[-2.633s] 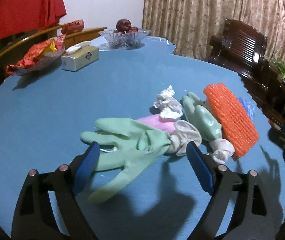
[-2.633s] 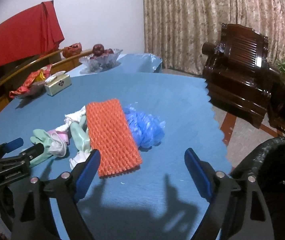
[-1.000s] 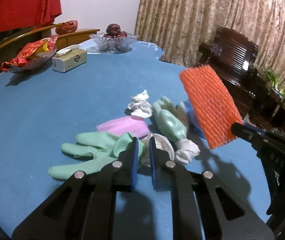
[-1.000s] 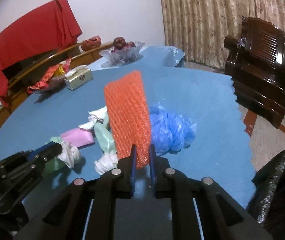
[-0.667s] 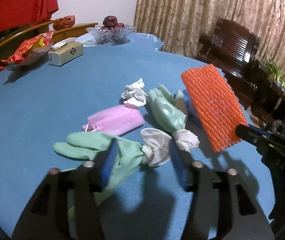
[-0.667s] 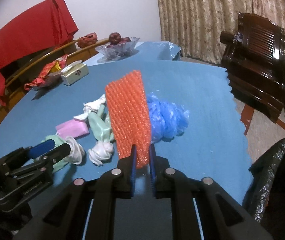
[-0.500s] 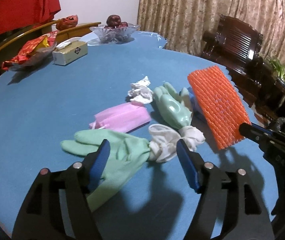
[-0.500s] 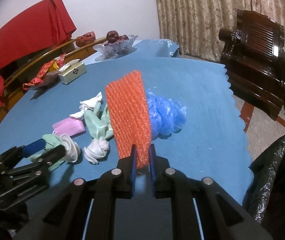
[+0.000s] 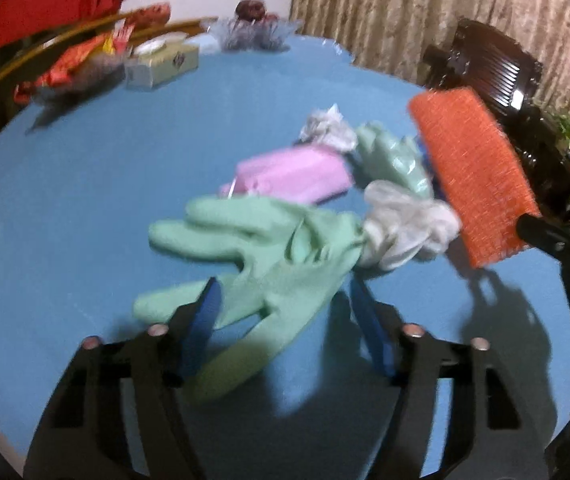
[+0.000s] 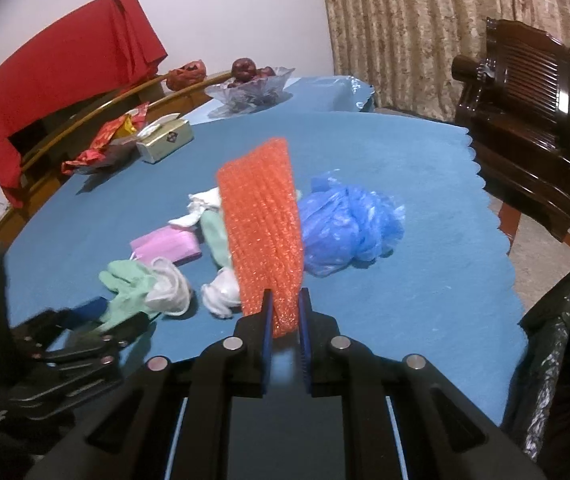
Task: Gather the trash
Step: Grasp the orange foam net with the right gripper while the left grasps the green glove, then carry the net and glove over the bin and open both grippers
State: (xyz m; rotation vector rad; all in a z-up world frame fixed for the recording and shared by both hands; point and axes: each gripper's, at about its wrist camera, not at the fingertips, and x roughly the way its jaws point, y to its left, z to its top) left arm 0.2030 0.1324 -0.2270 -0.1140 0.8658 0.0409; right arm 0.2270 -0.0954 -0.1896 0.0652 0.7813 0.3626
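A light green glove point(image 9: 269, 240) with a white cuff point(image 9: 405, 224) lies on the blue tablecloth point(image 9: 125, 168). My left gripper point(image 9: 283, 284) is low over it, jaws closing, with the glove's palm between the blue pads and not squeezed. Behind it lie a pink mask point(image 9: 293, 176), a crumpled tissue point(image 9: 329, 128) and a second green glove point(image 9: 393, 156). My right gripper point(image 10: 285, 294) is shut on the lower edge of an orange foam net sheet point(image 10: 263, 232), held upright above the table. A blue plastic bag point(image 10: 345, 228) lies behind the sheet.
A black trash bag point(image 10: 557, 340) stands open off the table's right edge. A tissue box point(image 10: 165, 140), a dish of red wrappers point(image 10: 105, 144) and a glass fruit bowl point(image 10: 253, 84) sit at the far side. A dark wooden chair point(image 10: 525, 112) stands at the right.
My left gripper went from shut to wide, sank over the green glove and has begun narrowing. My right gripper took the orange sheet off the table and keeps it raised.
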